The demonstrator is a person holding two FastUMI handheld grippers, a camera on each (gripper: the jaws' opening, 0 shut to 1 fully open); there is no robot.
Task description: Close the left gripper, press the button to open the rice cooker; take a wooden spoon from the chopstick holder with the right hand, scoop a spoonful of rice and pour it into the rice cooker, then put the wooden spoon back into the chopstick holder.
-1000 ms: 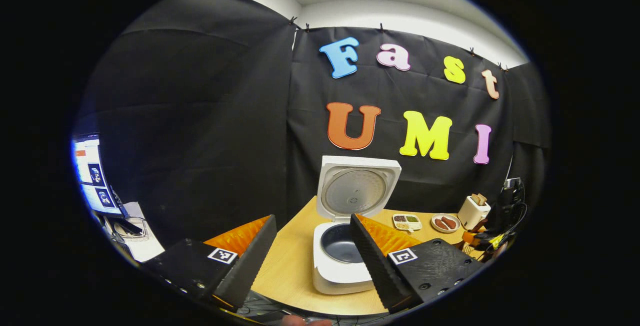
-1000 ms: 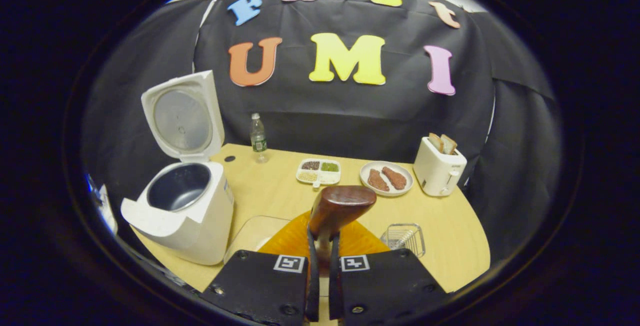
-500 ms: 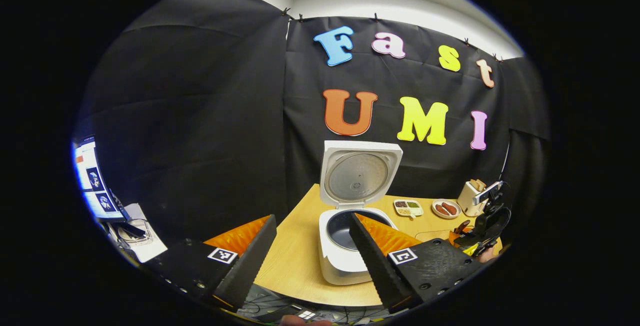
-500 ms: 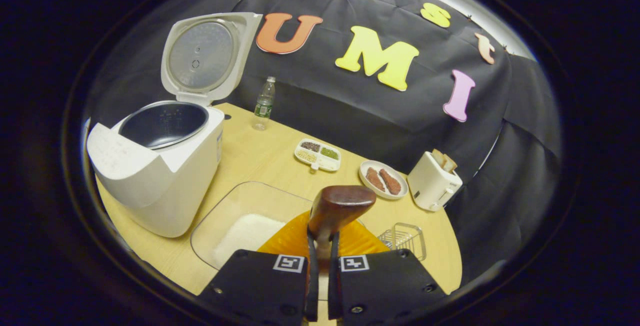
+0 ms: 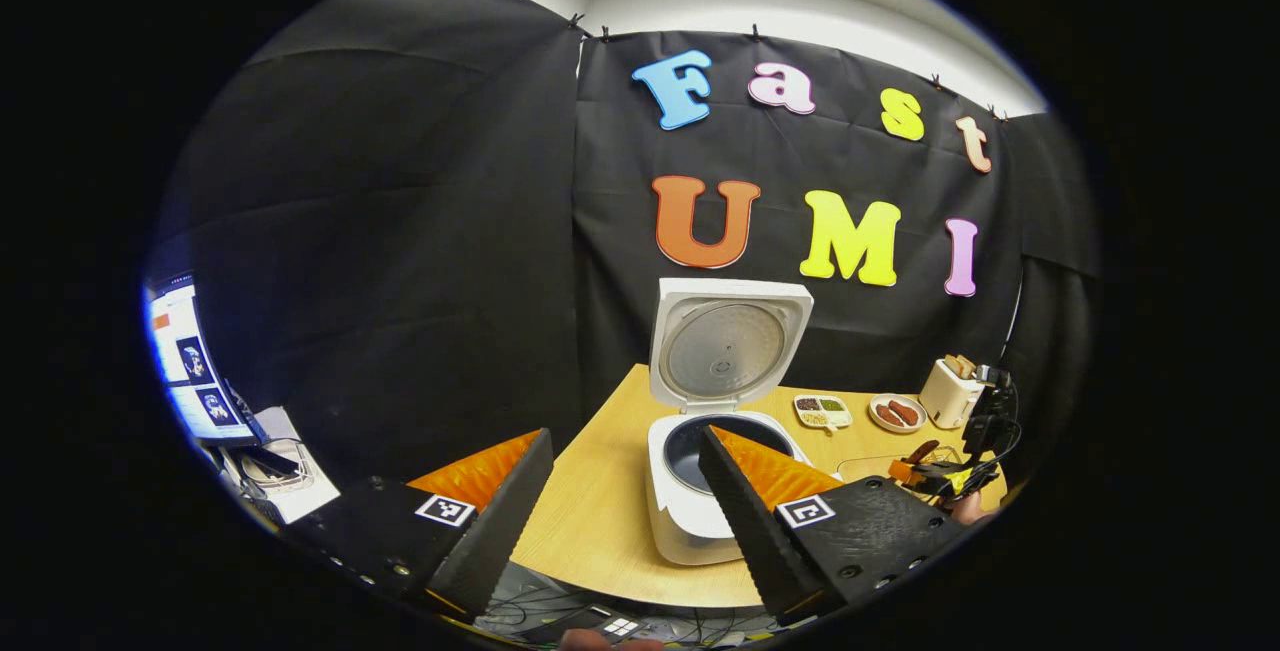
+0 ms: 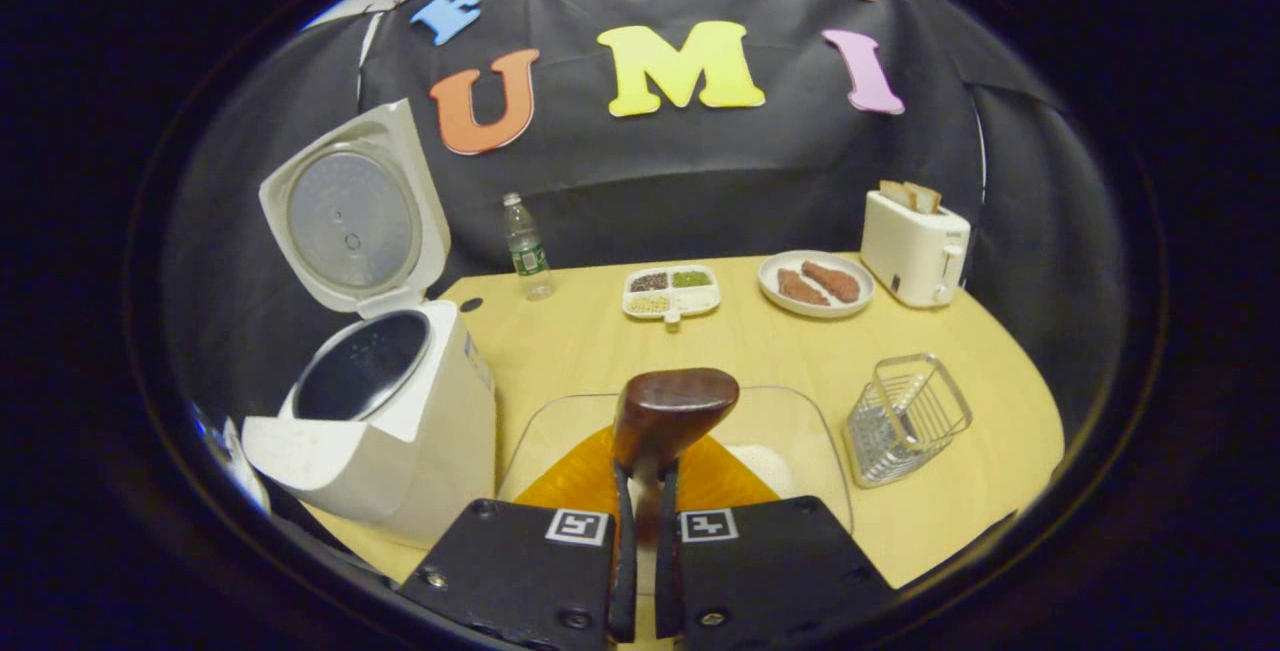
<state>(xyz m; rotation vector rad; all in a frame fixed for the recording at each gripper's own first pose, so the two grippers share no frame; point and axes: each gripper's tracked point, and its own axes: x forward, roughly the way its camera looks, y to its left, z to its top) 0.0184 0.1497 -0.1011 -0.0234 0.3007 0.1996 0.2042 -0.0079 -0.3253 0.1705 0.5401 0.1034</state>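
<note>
Right gripper: fingers clamped on the wooden spoon, bowl raised over the clear rice dish. The right gripper view adds the wire chopstick holder just right of the dish, and a bottle at the far edge. Left gripper: fingers apart, holding nothing, near the open rice cooker at the table's left.
</note>
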